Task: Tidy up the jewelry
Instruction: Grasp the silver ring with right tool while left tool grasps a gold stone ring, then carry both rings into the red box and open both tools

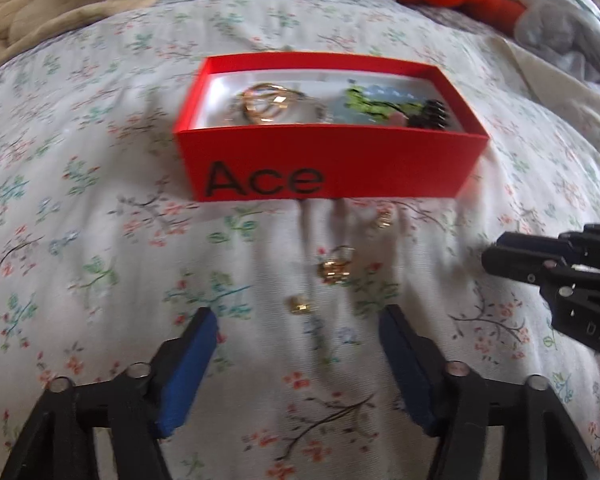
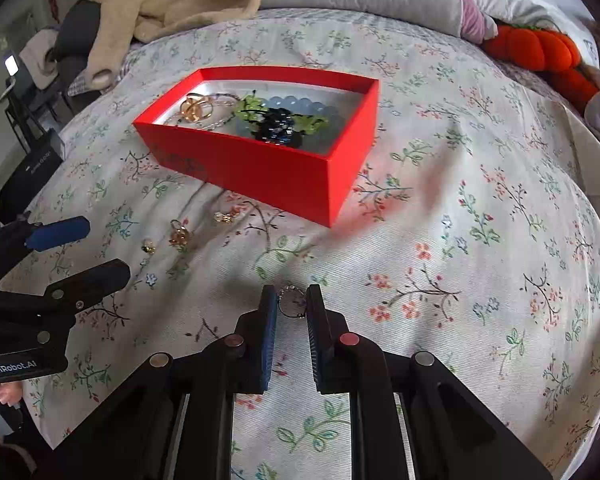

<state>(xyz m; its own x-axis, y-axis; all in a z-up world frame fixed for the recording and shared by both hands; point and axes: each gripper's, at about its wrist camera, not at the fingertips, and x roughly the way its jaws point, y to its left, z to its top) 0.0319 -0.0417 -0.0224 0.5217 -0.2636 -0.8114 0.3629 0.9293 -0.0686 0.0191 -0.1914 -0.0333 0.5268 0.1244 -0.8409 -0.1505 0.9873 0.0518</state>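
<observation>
Your right gripper has its blue pads drawn in on a thin silver ring, which sits upright between the fingertips just above the bedspread; both pads appear to touch the band. Your left gripper stands with its fingers well apart and nothing between them, poised over the floral cover.

Just ahead of the left fingertips lies a small gold stud. Beyond it, a gold ring with a stone, then another small gold piece close to the box wall. All three rest loose on the bed.

The red open box, marked "Ace" on its near side, sits further out on the bed. Inside: gold rings at left, a green piece over pale blue beads, a dark beaded item at right.

At the far edge of the bed: a beige blanket, an orange plush toy.
</observation>
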